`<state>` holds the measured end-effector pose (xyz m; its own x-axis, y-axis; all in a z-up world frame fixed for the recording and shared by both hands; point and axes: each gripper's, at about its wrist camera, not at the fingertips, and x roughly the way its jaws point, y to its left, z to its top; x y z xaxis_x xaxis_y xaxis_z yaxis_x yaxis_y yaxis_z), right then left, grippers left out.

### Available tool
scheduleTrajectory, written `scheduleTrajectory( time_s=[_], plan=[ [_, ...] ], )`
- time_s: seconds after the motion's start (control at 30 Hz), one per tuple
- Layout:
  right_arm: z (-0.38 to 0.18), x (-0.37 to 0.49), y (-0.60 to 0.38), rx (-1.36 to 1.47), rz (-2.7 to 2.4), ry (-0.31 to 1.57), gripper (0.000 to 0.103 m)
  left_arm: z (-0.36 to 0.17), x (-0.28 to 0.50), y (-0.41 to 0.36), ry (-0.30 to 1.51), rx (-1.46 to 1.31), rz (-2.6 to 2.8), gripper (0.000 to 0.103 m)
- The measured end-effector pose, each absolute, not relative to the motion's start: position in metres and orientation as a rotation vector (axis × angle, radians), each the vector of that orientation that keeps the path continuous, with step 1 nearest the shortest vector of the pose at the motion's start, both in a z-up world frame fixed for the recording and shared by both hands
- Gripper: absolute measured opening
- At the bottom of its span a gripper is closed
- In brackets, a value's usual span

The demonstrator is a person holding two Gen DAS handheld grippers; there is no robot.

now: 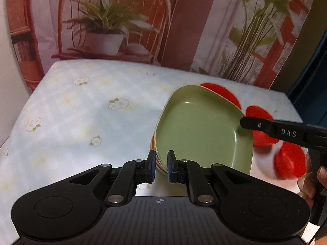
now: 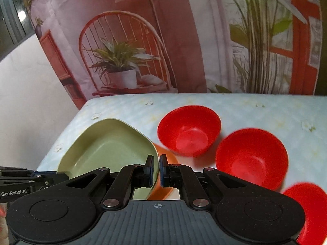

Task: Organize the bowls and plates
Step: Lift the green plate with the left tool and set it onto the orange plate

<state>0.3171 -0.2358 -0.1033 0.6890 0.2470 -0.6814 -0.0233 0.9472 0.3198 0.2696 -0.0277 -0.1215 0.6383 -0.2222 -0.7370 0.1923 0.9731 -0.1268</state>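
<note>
Between left gripper [image 1: 161,166] fingers, narrowly parted: near rim of green plate [image 1: 202,130]; right gripper [image 2: 156,170] likewise narrow astride its opposite rim; grip uncertain.

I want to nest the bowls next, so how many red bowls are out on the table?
3 red bowls, all right of the green plate: one farthest back beside it, one in the middle, one nearest, partly cut off at the frame edge. More may lie outside view.
</note>
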Motion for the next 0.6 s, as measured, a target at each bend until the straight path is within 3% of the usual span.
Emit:
scheduleTrajectory(
  time_s=[0.6],
  plan=[
    [-0.136,0.343,-0.227,0.204,0.085,0.83,0.006,-0.146,0.292,-0.04,0.901,0.004,-0.227,0.014]
  ],
)
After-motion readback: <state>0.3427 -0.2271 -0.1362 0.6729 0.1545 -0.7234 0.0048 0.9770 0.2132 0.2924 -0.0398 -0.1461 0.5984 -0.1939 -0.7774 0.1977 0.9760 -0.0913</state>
